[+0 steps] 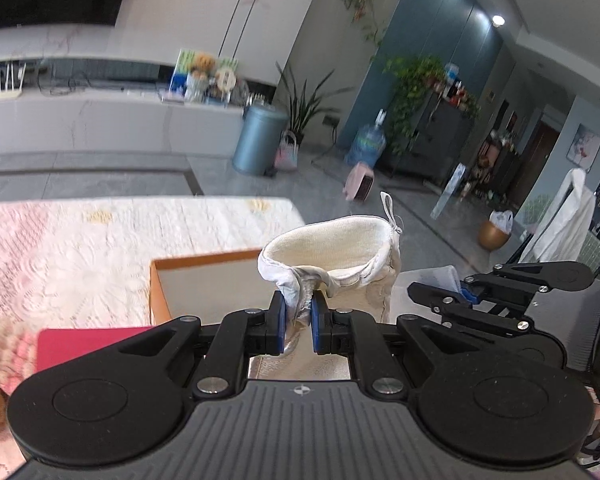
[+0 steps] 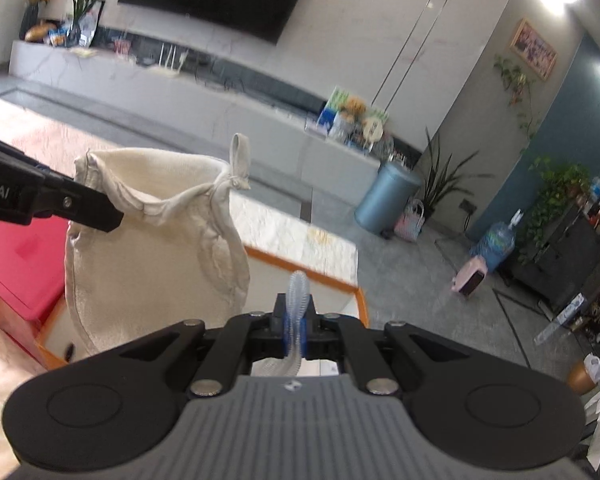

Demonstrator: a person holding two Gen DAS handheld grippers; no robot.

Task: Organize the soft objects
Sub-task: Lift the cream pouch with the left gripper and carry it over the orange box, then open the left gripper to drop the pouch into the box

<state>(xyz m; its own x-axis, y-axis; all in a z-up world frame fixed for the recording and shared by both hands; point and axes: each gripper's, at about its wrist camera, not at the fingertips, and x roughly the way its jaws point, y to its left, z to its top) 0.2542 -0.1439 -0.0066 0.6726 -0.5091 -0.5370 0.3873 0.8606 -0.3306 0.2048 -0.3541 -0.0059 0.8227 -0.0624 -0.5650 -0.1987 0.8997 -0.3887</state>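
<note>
A cream cloth mitt-like pouch (image 1: pixel 340 252) with a hanging loop hangs in the air, its mouth open upward. My left gripper (image 1: pixel 298 314) is shut on its near rim. In the right wrist view the pouch (image 2: pixel 152 248) hangs at left with the left gripper (image 2: pixel 100 216) pinching its rim. My right gripper (image 2: pixel 296 320) is shut on a thin, ribbed, translucent white soft item (image 2: pixel 298 284) that sticks up between the pads. The right gripper also shows in the left wrist view (image 1: pixel 466 292), just right of the pouch. Both hover above an orange-rimmed box (image 1: pixel 204 280).
The box sits on a table with a pale lace cloth (image 1: pixel 100 240). A red box (image 2: pixel 20 264) lies to its left, with a fluffy pink item (image 1: pixel 4 352) beside it. Beyond the table edge are grey floor, a blue bin (image 1: pixel 258 140) and plants.
</note>
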